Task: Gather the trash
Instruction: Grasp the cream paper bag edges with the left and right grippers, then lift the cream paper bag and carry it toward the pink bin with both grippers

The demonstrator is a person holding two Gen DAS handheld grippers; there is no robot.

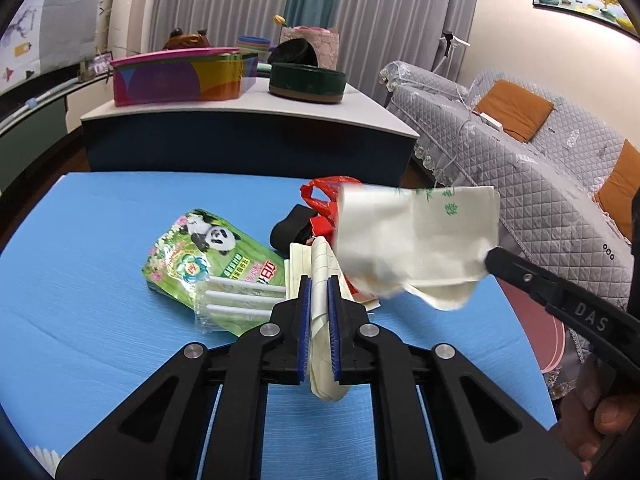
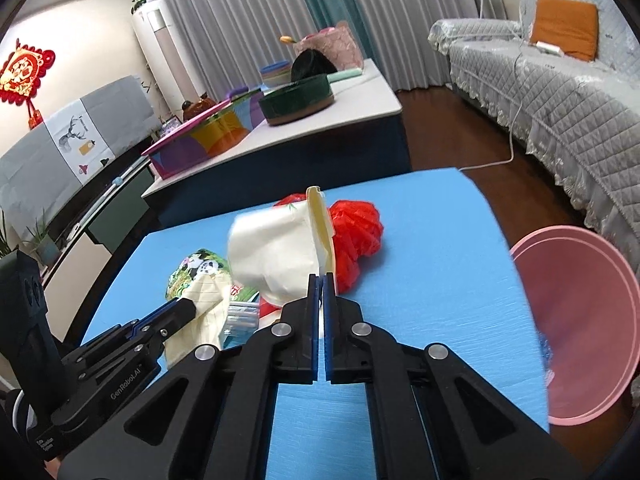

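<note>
Both fisheye views sit just behind their own black fingers, close above the blue foam mat (image 1: 80, 280), tilted downward toward 12 o'clock. The left view catches the right gripper (image 1: 492, 258) at 3 o'clock; the right view catches the left gripper (image 2: 188, 306) at 9 o'clock. Both share the green panda-print pouch (image 1: 208, 248) and the white-topped navy table (image 2: 360, 92) beyond.

On the worktop (image 1: 80, 280), the panda packet (image 1: 212, 252) lies left of the trash pile, the mesh bag (image 2: 356, 236) at its far side. My left tool (image 1: 319, 300) stands left of my right tool (image 2: 322, 292). A basin (image 2: 580, 320) sits off the worktop's right edge, a sofa (image 2: 560, 120) beyond.
</note>
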